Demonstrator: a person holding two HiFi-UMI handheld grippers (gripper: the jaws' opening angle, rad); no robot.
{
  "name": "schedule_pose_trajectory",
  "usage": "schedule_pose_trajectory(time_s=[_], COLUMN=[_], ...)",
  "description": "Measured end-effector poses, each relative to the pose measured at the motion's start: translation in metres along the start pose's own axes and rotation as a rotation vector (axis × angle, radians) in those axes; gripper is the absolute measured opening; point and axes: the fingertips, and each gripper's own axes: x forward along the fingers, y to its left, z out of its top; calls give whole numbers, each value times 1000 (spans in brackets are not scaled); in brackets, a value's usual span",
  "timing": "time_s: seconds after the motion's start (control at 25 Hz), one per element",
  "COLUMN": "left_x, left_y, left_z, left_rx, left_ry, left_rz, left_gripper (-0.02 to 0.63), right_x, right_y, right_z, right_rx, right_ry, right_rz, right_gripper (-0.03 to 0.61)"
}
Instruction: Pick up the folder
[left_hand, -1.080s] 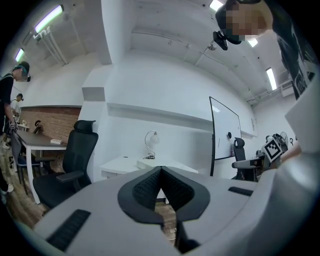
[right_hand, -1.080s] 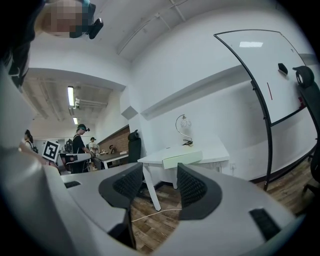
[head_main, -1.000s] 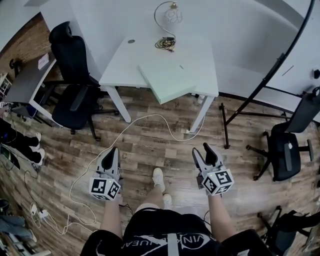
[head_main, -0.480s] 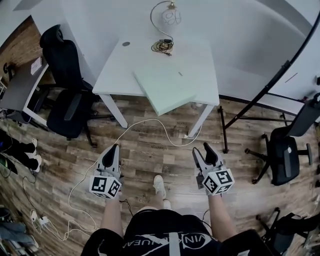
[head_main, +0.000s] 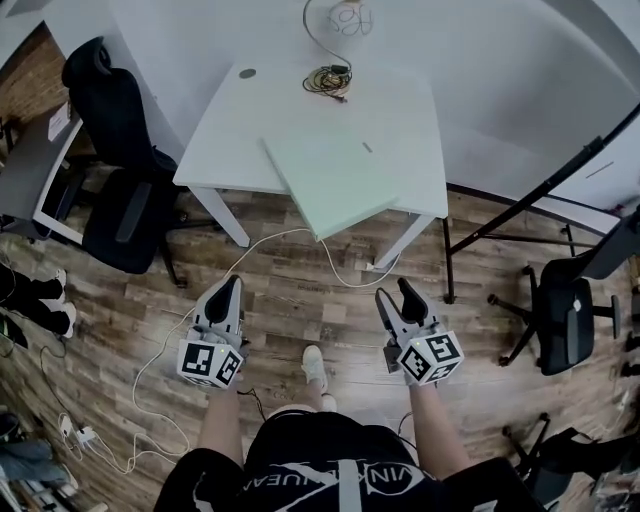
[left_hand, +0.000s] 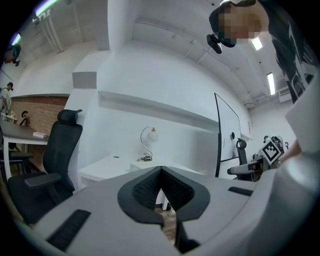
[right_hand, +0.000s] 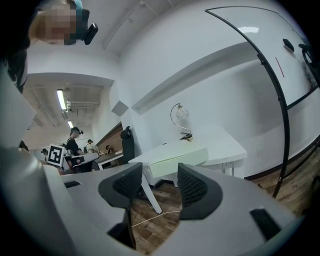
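Folder (head_main: 330, 180): pale green, lying flat on the white desk (head_main: 410, 110), upper centre of the head view. One corner hangs out past the desk's front edge. Both grippers sit low in the frame over the wood floor, well apart from it.

Risks, as judged:
- The overhanging corner is the likely place to grip. A bump from below or a sideways shove there could slide the folder off the desk.
- The folder is thin and flat. Jaws closing on the edge may catch only the top cover, so it would flap open or sag when lifted.
- A white cable (head_main: 300, 240) loops across the floor between the person and the desk and could snag a foot on the way in.
- A gripper arriving with its jaws together would push the folder, not take it.

Tools:
- Left gripper (head_main: 228, 290): clenched, pads meeting, nothing between them.
- Right gripper (head_main: 396, 294): jaws parted to a middling gap, nothing between them and touching nothing. In the right gripper view the folder's edge (right_hand: 177, 160) shows beyond the gap, far off.
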Motion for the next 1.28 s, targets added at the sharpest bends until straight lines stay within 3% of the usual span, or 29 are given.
schedule_pose_trajectory(time_s=[0.32,0.56,1.28], left_x=[54,78,101], left_y=[18,29,55], left_z=[-1,-8,-36], left_rx=[-21,-22,-66], left_ry=[5,12,62], left_rz=[-40,-70,22], left_gripper=[11,11,11], right_x=[50,80,138], right_y=[-3,-10,-38], right_z=[-1,-8,-22], right_rx=[16,97,334], right_ry=[24,25,68], right_rz=[-1,-15,7], right_gripper=[222,232,247])
